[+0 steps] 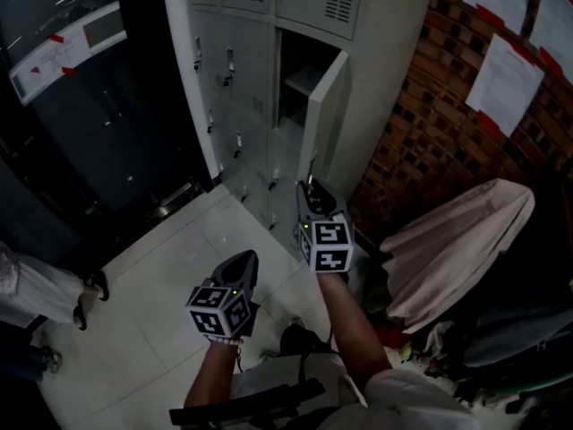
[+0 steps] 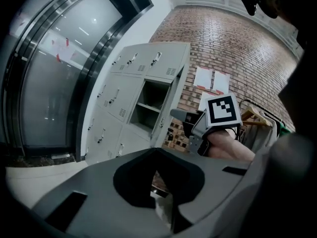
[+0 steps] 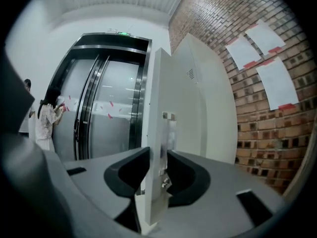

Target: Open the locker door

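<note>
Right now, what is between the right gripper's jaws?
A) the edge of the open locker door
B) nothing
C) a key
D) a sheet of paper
A: in the right gripper view, the door stands edge-on between the jaws of the right gripper, one pad on each side of it.

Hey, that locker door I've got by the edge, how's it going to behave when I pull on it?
The locker door looks like thin sheet metal, so it probably feels light and may flex slightly. It's hinged and already ajar, so it should swing rather than slide. The right tongs pinch its smooth painted edge, which could slip.
</note>
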